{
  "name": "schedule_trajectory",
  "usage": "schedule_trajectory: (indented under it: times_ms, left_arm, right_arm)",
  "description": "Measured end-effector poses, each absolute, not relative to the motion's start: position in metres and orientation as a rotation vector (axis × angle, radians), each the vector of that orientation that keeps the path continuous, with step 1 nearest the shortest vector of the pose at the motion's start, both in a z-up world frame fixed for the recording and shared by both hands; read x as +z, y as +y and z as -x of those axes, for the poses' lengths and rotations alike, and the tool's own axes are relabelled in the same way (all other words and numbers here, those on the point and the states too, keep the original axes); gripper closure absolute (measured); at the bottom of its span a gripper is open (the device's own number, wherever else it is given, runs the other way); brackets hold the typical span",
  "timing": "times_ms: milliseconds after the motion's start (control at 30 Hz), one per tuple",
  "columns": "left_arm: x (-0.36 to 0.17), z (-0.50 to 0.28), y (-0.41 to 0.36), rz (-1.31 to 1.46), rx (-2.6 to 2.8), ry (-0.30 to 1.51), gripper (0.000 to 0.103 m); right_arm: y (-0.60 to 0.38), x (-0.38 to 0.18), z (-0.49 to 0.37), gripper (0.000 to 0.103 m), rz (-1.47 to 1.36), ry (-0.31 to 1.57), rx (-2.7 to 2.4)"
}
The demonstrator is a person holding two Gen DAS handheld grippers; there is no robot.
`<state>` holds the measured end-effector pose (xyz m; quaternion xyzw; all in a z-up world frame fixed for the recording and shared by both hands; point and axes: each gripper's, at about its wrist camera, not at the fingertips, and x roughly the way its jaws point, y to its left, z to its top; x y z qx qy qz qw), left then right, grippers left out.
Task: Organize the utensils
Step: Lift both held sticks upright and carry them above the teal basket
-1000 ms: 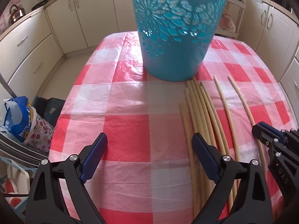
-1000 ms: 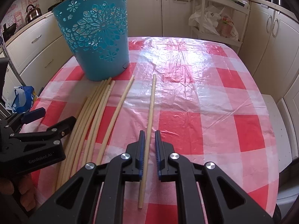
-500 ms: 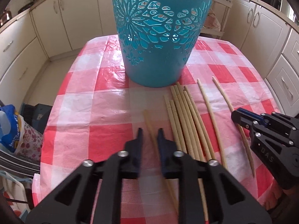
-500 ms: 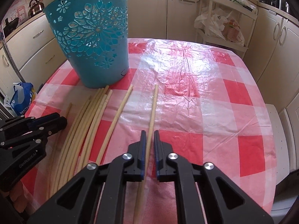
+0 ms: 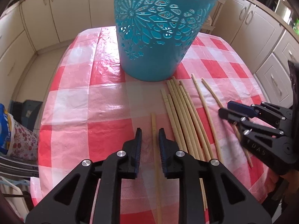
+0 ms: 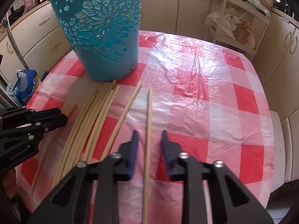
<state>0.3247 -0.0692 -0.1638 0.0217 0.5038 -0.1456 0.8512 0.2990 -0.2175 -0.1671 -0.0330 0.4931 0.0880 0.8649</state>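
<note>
Progress: none binned, every chopstick (image 5: 186, 112) beside bin (image 5: 158, 28) | left hand-held gripper (image 5: 150, 138) released | right hand-held gripper (image 6: 149, 140) released

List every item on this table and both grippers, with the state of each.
Teal cut-out plastic basket: upright.
Bundle of pale wooden sticks: lying flat, loose.
Left gripper: open around one separate stick.
Right gripper: open around the rightmost stick.
Red-checked tablecloth: spread, wrinkled.

White lettering "GenRobot.AI" on left gripper (image 6: 56, 118) body, right wrist view. Letters "DAS" on right gripper (image 5: 227, 109) body, left wrist view; leading character unclear.
</note>
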Motion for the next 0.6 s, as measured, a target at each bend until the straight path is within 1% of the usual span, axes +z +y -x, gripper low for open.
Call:
schedule_trajectory:
  times_ms: [33,67,100,233,333,400,500,533,600]
  left_arm:
    - [-0.163,-0.323,-0.073,-0.086,-0.303,1.055,0.087]
    - [-0.164,-0.32,-0.078,-0.131,-0.302,1.05,0.091]
    - [-0.164,-0.318,-0.08,-0.157,-0.308,1.048,0.099]
    - [-0.158,-0.303,-0.071,-0.121,-0.352,1.045,0.099]
    - [-0.134,-0.291,-0.041,-0.003,-0.352,0.984,0.099]
    - [-0.104,-0.286,-0.02,0.084,-0.359,0.895,0.099]
    - [-0.043,-0.28,0.014,0.211,-0.374,0.68,0.099]
    - [-0.019,-0.278,0.024,0.255,-0.385,0.583,0.099]
    - [0.009,-0.282,0.035,0.307,-0.399,0.464,0.099]
  right_arm:
    - [-0.215,-0.167,-0.297,0.097,0.082,1.032,0.188]
    - [-0.212,-0.167,-0.296,0.098,0.094,1.028,0.185]
    - [-0.212,-0.166,-0.293,0.098,0.091,1.027,0.186]
    - [-0.224,-0.156,-0.277,0.098,-0.079,1.003,0.217]
    - [-0.236,-0.126,-0.258,0.098,-0.242,0.885,0.265]
    - [-0.236,-0.1,-0.254,0.098,-0.281,0.789,0.278]
    - [-0.235,-0.057,-0.254,0.098,-0.329,0.613,0.313]
    - [-0.233,-0.046,-0.257,0.098,-0.34,0.568,0.323]
    - [-0.227,-0.021,-0.267,0.098,-0.363,0.467,0.325]
